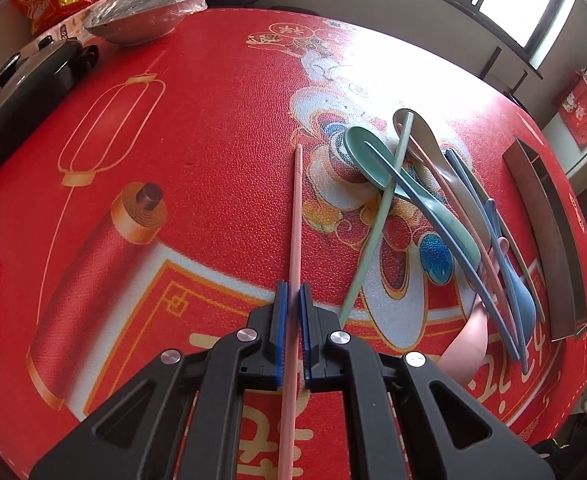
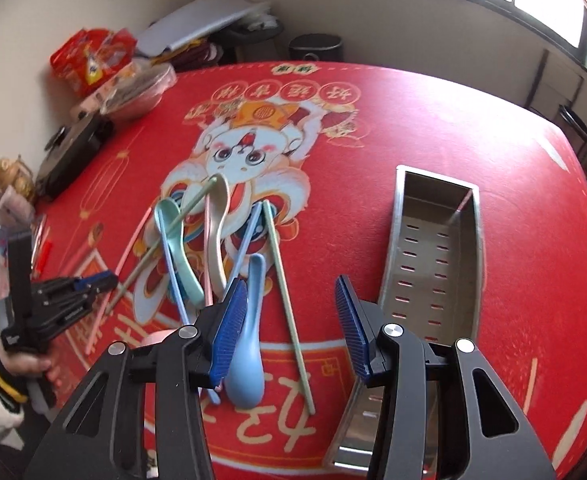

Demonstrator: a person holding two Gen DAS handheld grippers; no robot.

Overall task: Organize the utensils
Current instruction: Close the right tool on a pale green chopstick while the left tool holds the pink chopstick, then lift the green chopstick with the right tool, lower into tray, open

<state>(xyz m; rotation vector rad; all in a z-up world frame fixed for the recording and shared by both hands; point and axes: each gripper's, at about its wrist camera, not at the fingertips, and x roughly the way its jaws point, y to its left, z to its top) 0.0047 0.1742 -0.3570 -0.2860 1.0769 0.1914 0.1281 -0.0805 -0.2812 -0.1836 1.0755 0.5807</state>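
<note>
The left hand-held gripper (image 1: 293, 300) is clamped on a pink chopstick (image 1: 296, 216) slanting up off the red counter (image 1: 213, 120). The right hand-held gripper (image 2: 291, 320) hangs half open and empty above a green chopstick (image 2: 289, 304), beside a blue spoon (image 2: 249, 344). The steel tray (image 2: 433, 256) lies right of the pile. To do this well, lift the pink chopstick clear of the tangle before carrying it across.

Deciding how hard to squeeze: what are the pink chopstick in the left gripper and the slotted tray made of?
Pink chopstick: looks like matte plastic or a similar composite, uniform pastel colour, no grain; cannot confirm. Slotted tray: looks like brushed stainless steel, grey with soft reflections and punched slots. Left gripper is shut on the chopstick.
</note>
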